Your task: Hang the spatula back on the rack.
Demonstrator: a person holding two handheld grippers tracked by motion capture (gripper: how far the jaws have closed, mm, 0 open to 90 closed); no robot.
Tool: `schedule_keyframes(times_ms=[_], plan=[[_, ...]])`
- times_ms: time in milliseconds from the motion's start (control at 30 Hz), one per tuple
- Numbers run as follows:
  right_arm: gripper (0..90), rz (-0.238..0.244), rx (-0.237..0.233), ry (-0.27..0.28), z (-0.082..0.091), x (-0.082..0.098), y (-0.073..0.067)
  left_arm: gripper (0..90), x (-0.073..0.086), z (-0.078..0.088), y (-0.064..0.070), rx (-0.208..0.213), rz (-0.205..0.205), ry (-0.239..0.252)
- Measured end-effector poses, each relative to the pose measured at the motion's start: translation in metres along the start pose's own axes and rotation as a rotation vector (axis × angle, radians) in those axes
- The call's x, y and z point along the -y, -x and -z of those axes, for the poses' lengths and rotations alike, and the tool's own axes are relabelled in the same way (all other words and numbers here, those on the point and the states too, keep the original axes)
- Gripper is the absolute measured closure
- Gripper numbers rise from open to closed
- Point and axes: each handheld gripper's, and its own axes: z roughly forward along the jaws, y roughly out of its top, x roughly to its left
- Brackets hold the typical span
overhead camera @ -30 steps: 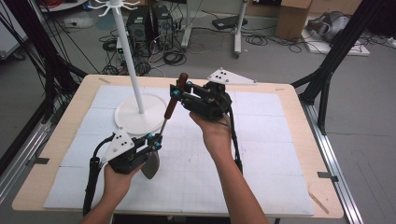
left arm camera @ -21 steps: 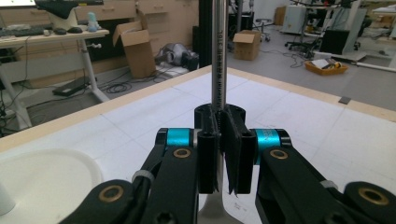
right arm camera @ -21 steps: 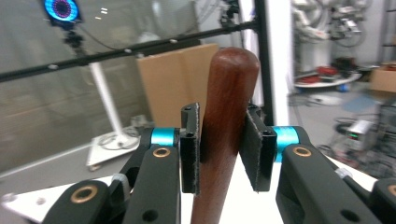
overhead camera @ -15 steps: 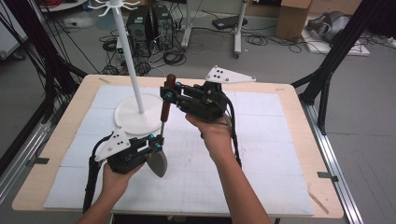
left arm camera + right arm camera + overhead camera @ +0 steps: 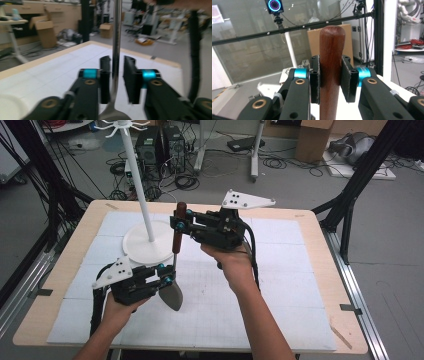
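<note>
White table mat (image 5: pixel 280 285), spatula (image 5: pixel 175 265) upright, handle up, right gripper (image 5: pixel 179 226) fingers clamped, left gripper (image 5: pixel 167 276) fingers just parted.

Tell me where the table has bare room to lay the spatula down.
The mat lies bare right of the spatula, out to the table edge, and also behind the right tool. It is crowded at the left, where the white stand base and the left tool sit close together.
</note>
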Motion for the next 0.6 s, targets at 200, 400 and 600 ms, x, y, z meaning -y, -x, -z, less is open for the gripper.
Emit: schedule_keyframes(times_ms=[200, 400, 600], plan=[[72.7, 0.044, -0.093, -0.083, -0.001, 0.002, -0.001, 55.1, -0.028, 0.007, -0.008, 0.089, -0.021, 0.018], [72.8, 0.064, -0.152, -0.100, -0.003, 0.002, -0.001, 53.9, -0.049, 0.007, -0.011, 0.127, -0.038, 0.025], [72.7, 0.066, -0.188, -0.123, -0.009, 0.005, -0.001, 54.3, -0.063, -0.001, -0.008, 0.197, -0.069, 0.003]])
